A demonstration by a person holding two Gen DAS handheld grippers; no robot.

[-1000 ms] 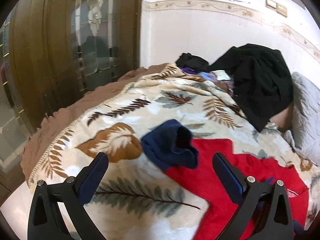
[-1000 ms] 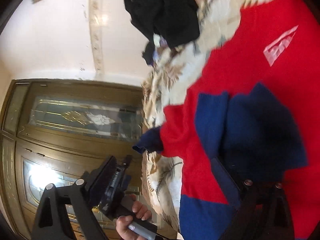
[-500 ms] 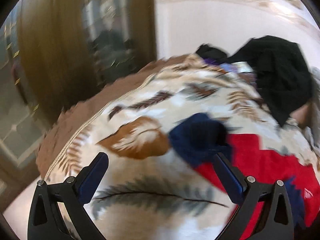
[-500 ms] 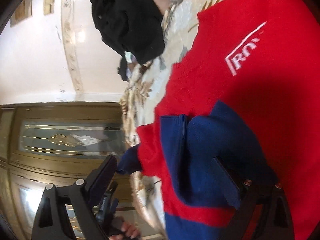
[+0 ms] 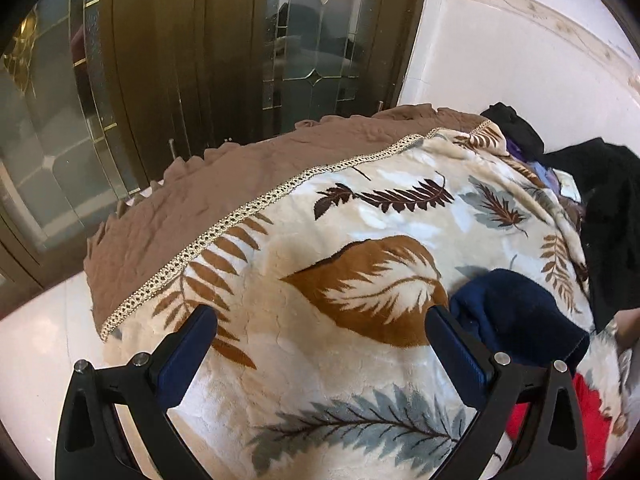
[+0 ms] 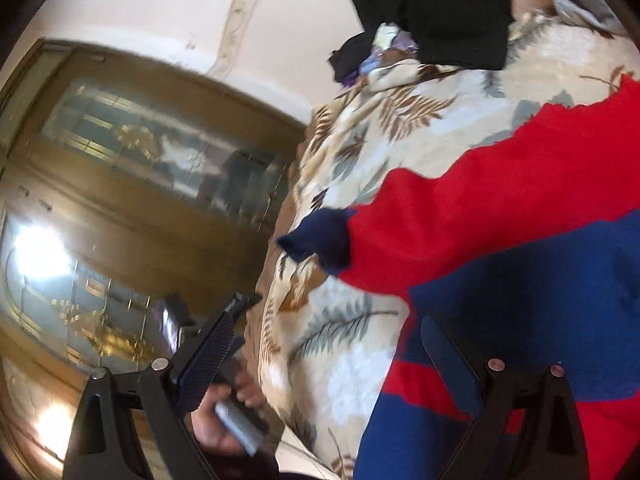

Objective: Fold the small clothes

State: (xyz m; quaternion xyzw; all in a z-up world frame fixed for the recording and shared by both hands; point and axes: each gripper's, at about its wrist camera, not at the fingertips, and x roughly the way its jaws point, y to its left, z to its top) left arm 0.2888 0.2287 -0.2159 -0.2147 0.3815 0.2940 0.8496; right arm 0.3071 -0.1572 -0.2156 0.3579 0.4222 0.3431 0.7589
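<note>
A small red and navy sweater (image 6: 500, 216) lies spread on a leaf-patterned blanket (image 5: 340, 248) on a bed. Its navy cuff (image 5: 516, 312) shows at the right of the left wrist view, with a patch of red body (image 5: 588, 420) below it. The same cuff (image 6: 320, 240) points left in the right wrist view. My left gripper (image 5: 320, 336) is open and empty above the blanket, left of the cuff. My right gripper (image 6: 332, 320) is open and empty, with its right finger (image 6: 452, 356) over the sweater's navy band.
A pile of black clothes (image 5: 608, 216) lies at the far end of the bed, also in the right wrist view (image 6: 432, 4). A brown bedspread edge (image 5: 200, 200) hangs toward wooden glass-panelled doors (image 5: 180, 60). The hand holding the left gripper (image 6: 228, 412) shows low in the right wrist view.
The left gripper has swung left, so the cuff now sits at the right of its view. The right gripper has drawn back and turned, showing more blanket and the whole sleeve. Both stay open.
</note>
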